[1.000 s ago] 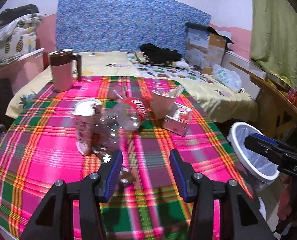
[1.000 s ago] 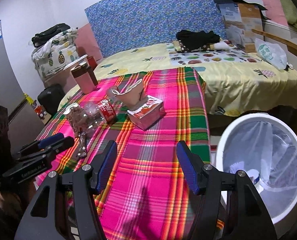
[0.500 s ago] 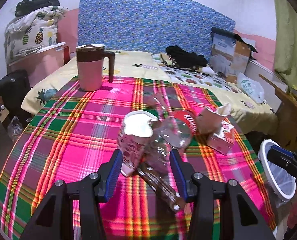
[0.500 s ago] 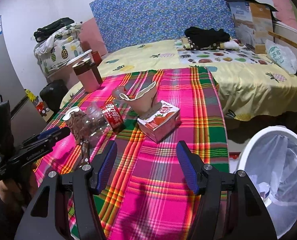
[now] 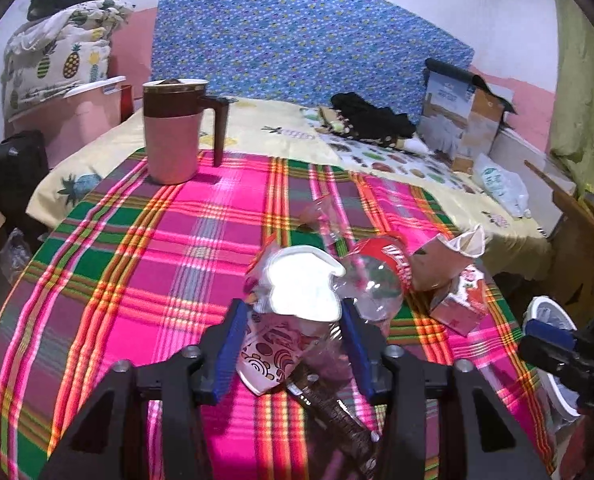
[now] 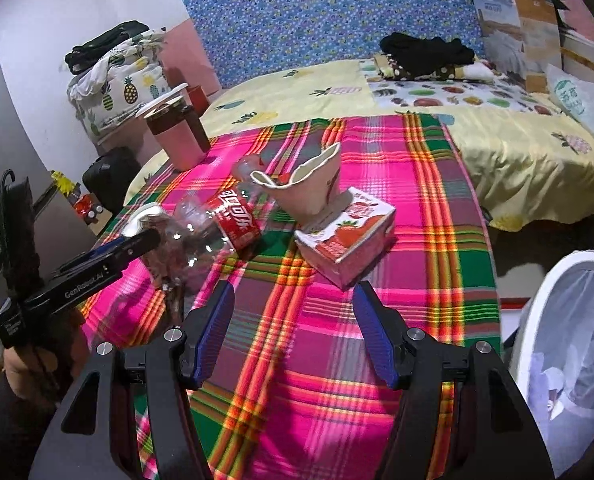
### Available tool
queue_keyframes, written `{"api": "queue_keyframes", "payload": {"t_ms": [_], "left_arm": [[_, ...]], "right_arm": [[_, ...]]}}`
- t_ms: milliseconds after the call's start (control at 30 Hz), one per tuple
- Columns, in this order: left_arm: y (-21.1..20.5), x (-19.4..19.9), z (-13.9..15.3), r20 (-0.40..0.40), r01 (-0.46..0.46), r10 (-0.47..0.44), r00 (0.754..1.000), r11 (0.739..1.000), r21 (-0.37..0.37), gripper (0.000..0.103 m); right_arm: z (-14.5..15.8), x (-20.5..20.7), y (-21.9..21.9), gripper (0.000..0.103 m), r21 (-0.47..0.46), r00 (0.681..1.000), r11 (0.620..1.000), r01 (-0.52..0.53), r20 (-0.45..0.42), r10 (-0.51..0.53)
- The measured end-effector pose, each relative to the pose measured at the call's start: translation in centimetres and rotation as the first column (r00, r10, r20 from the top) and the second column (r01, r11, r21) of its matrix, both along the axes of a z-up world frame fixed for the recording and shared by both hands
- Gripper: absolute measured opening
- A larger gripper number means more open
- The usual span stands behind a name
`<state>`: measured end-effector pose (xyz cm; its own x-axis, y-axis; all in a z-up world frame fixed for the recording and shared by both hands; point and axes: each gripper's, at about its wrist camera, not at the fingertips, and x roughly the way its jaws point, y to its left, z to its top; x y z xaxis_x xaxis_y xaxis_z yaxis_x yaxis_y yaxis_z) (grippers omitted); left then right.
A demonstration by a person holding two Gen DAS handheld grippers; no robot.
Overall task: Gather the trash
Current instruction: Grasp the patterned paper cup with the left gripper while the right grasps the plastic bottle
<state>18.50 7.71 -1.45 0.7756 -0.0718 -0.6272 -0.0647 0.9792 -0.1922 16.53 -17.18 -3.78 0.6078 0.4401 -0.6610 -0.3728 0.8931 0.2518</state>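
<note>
A crushed patterned paper cup (image 5: 297,292) with a white rim lies on the plaid tablecloth (image 5: 137,280). It sits between the fingers of my left gripper (image 5: 293,340), whose jaws are closing around it and stand close to its sides. A clear cola bottle (image 5: 377,284) lies against it, and a brown wrapper (image 5: 329,408) lies just below. Further right are a crumpled beige cup (image 6: 309,188) and a strawberry carton (image 6: 349,236). My right gripper (image 6: 293,320) hangs open over the bare cloth, just short of the carton, with nothing between its fingers.
A white bin (image 6: 557,320) with a plastic liner stands on the floor off the table's right edge. A pink and brown lidded mug (image 5: 173,132) stands at the far left of the table. Behind is a bed with clothes and a cardboard box (image 5: 465,120).
My left gripper moved forward and left until the paper cup came between its fingers, and the jaws narrowed. The right gripper drew nearer the carton, still open.
</note>
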Motion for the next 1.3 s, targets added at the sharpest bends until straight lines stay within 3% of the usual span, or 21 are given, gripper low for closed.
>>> {"api": "queue_keyframes", "payload": {"t_ms": [100,333,733,933,1033,1200,1300], "left_arm": [[0.0,0.1,0.1,0.008,0.017,-0.017,1.000,1.000,0.007,0.020],[0.1,-1.5,1.1,0.050,0.064,-0.064,0.997,0.998,-0.001,0.019],[3.5,-4.3,1.9,0.075,0.002,-0.001,0.997,1.000,-0.008,0.019],[5.5,-5.0,1.6,0.072,-0.029,0.031,0.997,0.999,-0.029,0.019],[6.2,-5.0,1.3,0.067,-0.033,0.035,0.997,0.999,-0.038,0.019],[6.8,-4.6,0.7,0.058,-0.024,0.027,0.998,0.998,-0.057,0.019],[6.9,-4.3,0.2,0.049,-0.021,0.024,0.999,0.997,-0.070,0.019]], "right_arm": [[0.1,0.1,0.5,0.063,0.026,1.000,1.000,-0.002,-0.010,0.002],[0.2,0.4,2.2,0.063,0.076,1.000,0.997,-0.003,-0.029,0.005],[-0.8,2.6,5.9,0.063,0.144,0.987,0.986,0.089,-0.142,-0.068],[-1.6,4.1,8.0,0.064,0.116,0.970,0.976,0.186,-0.177,-0.164],[-2.3,4.8,8.3,0.076,0.105,0.959,0.968,0.226,-0.200,-0.202],[-2.9,5.2,8.3,0.077,0.063,0.949,0.969,0.238,-0.228,-0.219],[-3.6,5.8,7.8,0.077,0.053,0.932,0.969,0.241,-0.292,-0.216]]}}
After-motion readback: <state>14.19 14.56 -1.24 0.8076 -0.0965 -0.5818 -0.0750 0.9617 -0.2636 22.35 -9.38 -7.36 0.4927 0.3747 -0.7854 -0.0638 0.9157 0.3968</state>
